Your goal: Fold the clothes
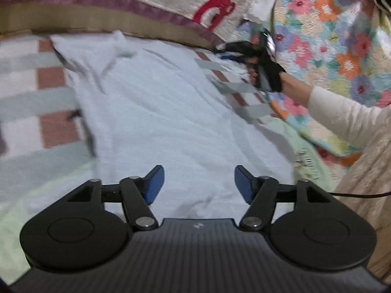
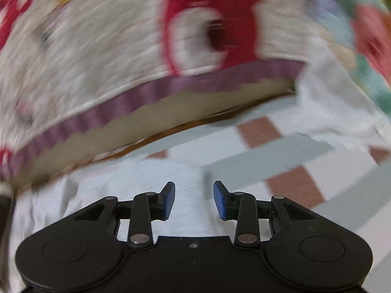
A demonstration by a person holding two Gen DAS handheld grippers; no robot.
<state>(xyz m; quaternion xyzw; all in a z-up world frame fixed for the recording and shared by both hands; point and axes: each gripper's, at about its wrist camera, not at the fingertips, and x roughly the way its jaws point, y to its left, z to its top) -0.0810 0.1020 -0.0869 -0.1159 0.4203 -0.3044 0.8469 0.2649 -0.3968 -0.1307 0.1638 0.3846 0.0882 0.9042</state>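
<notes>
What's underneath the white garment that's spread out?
The white garment lies on a checked blanket with pink and grey squares, visible around its edges. Whatever is beneath its middle is covered.

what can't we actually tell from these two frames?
- White garment: type unclear. The left wrist view shows no collar, and the left gripper body hides the near hem.
- Right gripper fingertips: smeared by motion blur in the left wrist view.
- Quilt pattern: heavily blurred in the right wrist view.
- Person: only a sleeve shows, cut off by the frame edge.

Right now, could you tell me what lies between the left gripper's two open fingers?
In the left wrist view, only the white garment shows between the left gripper's blue fingers; nothing else lies in that gap.
</notes>
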